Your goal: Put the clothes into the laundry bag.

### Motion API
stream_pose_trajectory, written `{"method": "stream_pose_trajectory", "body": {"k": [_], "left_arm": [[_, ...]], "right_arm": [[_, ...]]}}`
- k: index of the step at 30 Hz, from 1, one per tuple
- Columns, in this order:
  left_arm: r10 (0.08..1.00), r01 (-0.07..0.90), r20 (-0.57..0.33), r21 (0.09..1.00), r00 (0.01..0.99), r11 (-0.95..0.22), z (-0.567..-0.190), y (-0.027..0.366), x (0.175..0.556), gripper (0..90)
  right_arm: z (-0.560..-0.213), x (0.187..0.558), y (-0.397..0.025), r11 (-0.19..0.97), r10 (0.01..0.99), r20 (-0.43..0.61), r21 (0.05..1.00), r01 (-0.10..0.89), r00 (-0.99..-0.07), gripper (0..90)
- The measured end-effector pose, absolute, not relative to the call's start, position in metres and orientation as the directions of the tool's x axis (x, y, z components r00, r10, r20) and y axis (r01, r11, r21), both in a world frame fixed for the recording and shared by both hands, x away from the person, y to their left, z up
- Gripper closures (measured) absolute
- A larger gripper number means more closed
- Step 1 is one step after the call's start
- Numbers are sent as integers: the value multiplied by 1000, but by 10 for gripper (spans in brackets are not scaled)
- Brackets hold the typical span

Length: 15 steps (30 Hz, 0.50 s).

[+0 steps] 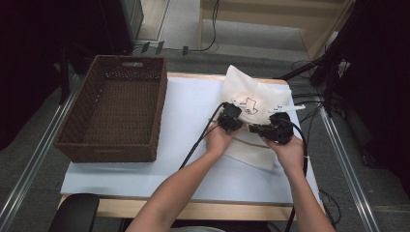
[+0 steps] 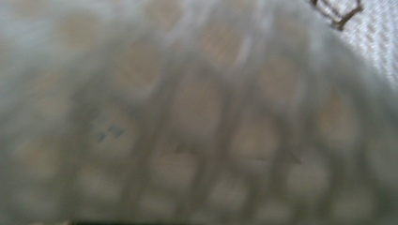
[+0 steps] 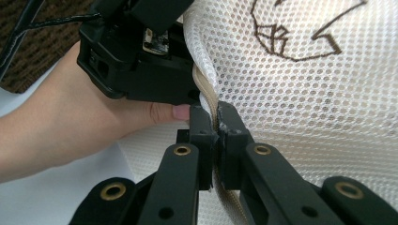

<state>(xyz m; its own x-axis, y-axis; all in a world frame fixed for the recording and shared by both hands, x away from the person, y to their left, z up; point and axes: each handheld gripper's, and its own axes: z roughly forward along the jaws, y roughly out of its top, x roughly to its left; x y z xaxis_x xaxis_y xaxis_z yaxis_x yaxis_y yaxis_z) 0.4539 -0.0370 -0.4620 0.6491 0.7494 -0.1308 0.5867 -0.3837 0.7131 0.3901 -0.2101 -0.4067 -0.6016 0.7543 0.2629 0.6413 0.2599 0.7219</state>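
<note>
A white mesh bag with a brown line drawing lies at the table's right middle, and both grippers meet at its near edge. In the right gripper view, my right gripper is shut on the bag's beige corded edge. That edge runs up into the front of my left gripper, which a hand holds close beside it. Mesh pressed against the left gripper view's camera blurs it and hides the jaws. In the high view, the left gripper and right gripper sit almost tip to tip.
A large brown wicker basket stands on the left of the white table top. Black cables trail from both grippers toward the front edge. A black chair sits at bottom left. Stands and cables crowd the floor at right.
</note>
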Motion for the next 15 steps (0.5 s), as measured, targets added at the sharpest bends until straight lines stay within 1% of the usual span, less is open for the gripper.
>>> {"method": "stream_pose_trajectory", "body": {"k": [3,7,10,13,15], "left_arm": [[738,594,-155,709,657,-380,-461,-35,454,849],[716,601,-177,695,675,-395,-453,-29,450,741],[708,605,-198,698,677,-383,-447,-23,445,690],[700,589,-178,700,692,-404,-443,-18,439,646],[688,587,-192,703,700,-402,-440,-12,436,607]], "right_arm": [[-409,391,-209,266,754,263,716,646,-602,882],[-409,391,-210,262,754,262,721,642,-602,882],[-408,391,-211,255,755,264,724,640,-600,882],[-408,390,-212,253,756,263,727,638,-599,882],[-407,390,-213,250,758,265,727,640,-597,883]]}}
